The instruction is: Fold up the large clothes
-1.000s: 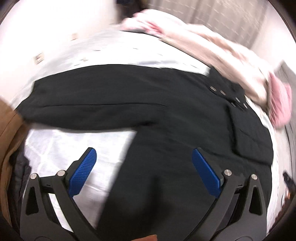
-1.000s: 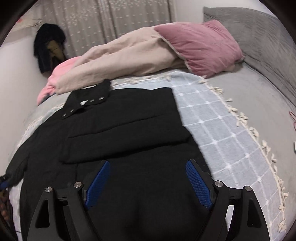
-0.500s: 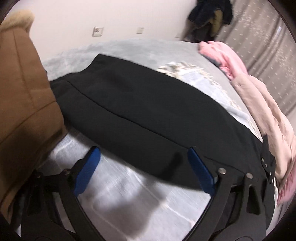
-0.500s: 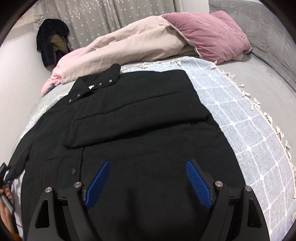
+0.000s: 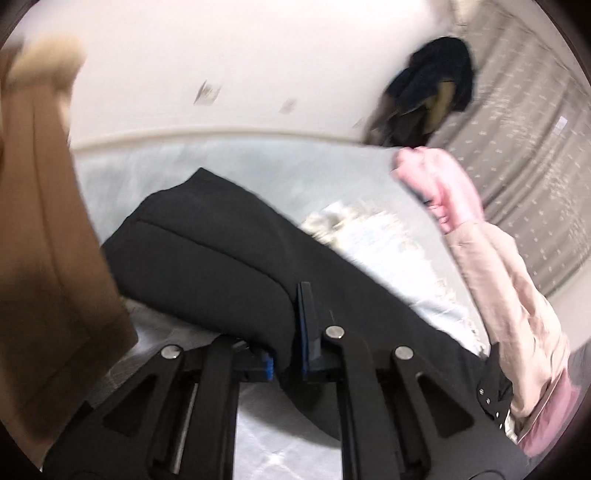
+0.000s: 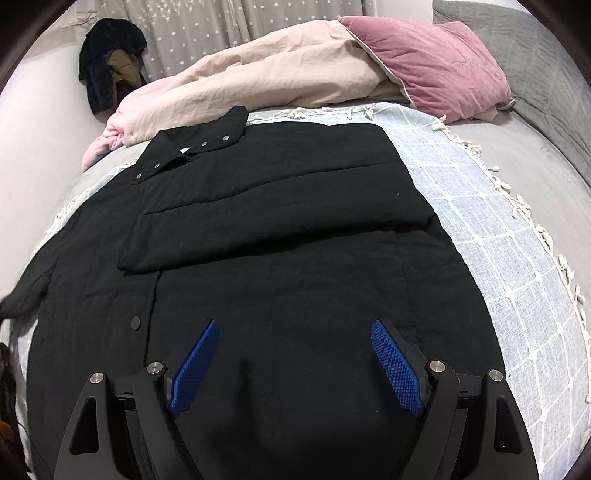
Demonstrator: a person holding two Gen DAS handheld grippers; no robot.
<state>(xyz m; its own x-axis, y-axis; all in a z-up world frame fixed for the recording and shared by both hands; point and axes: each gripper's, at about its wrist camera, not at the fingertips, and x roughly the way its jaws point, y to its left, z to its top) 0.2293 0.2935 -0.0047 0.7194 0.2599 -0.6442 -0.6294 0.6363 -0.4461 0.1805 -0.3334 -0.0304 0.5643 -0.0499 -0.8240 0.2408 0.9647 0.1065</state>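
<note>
Black snap-button coat (image 6: pixel 280 229) spread flat across a pale blue checked, fringed blanket (image 6: pixel 498 258) on a bed, collar toward the far side, one sleeve (image 6: pixel 280 214) folded across the chest. Other sleeve (image 5: pixel 207 258) stretched out toward the left edge of the bed, its cuff end pinched between the blue pads of the left tool (image 5: pixel 286 347), jaws closed tight on the fabric. Right tool (image 6: pixel 295 362) poised just above the lower body of the coat, blue-padded jaws spread wide apart, nothing between them. Beige duvet (image 6: pixel 280 74) bunched along the far side of the bed, just beyond the collar, with a mauve velvet pillow (image 6: pixel 424 70) lying on its right end. Grey star-print curtain (image 6: pixel 221 29) behind. Dark jacket (image 6: pixel 107 55) hanging by the wall at the curtain's left. Brown garment (image 5: pixel 40 229), blurred, filling the left edge of the left wrist view.
</note>
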